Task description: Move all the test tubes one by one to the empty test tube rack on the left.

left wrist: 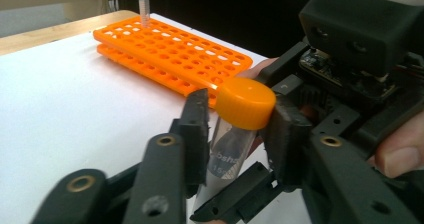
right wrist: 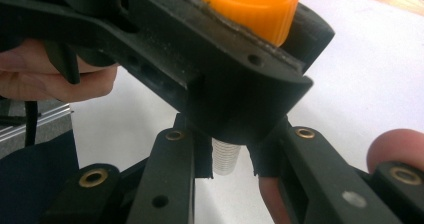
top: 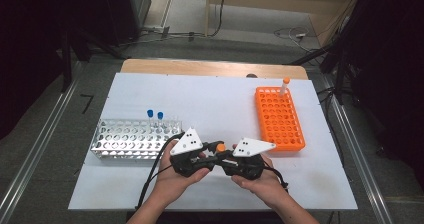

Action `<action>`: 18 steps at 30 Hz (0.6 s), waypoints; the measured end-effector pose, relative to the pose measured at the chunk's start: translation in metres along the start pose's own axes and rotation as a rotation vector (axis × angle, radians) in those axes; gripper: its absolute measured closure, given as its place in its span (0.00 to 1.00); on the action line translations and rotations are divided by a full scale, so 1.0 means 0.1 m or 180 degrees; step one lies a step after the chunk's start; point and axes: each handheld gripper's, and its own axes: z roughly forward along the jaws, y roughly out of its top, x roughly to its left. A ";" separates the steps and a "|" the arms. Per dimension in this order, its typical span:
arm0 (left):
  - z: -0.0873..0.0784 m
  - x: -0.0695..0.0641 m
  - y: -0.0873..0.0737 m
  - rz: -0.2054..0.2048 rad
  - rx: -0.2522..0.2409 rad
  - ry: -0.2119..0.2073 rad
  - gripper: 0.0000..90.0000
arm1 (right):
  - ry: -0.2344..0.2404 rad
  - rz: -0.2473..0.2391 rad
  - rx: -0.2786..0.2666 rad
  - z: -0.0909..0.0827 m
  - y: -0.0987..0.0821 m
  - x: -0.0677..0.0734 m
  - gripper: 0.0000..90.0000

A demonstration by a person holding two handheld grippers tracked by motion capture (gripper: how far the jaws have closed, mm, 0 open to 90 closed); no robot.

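Gripping the light, smooth plastic tube [left wrist: 227,149], right gripper [top: 231,160] stays out: its tongs clamp the body, while left gripper [top: 209,156] tongs clamp the orange cap [left wrist: 246,103]

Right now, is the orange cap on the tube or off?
On. The orange cap sits on the tube, which both grippers' jaws hold.
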 end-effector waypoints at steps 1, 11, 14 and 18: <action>0.00 0.00 0.00 0.0007 0.0006 0.0021 0.76 | 0.0006 0.0009 0.0007 0.00 0.00 0.00 0.80; -0.07 0.04 0.03 -0.0016 -0.0057 0.0056 0.79 | 0.0161 0.0050 -0.0097 -0.03 -0.02 -0.05 0.62; -0.14 0.07 0.05 -0.0015 -0.0094 0.0098 0.79 | 0.0188 0.0065 -0.0122 -0.06 -0.03 -0.10 0.49; -0.23 0.13 0.07 -0.0029 -0.0153 0.0189 0.79 | 0.0127 0.0025 -0.0151 -0.11 -0.05 -0.16 0.25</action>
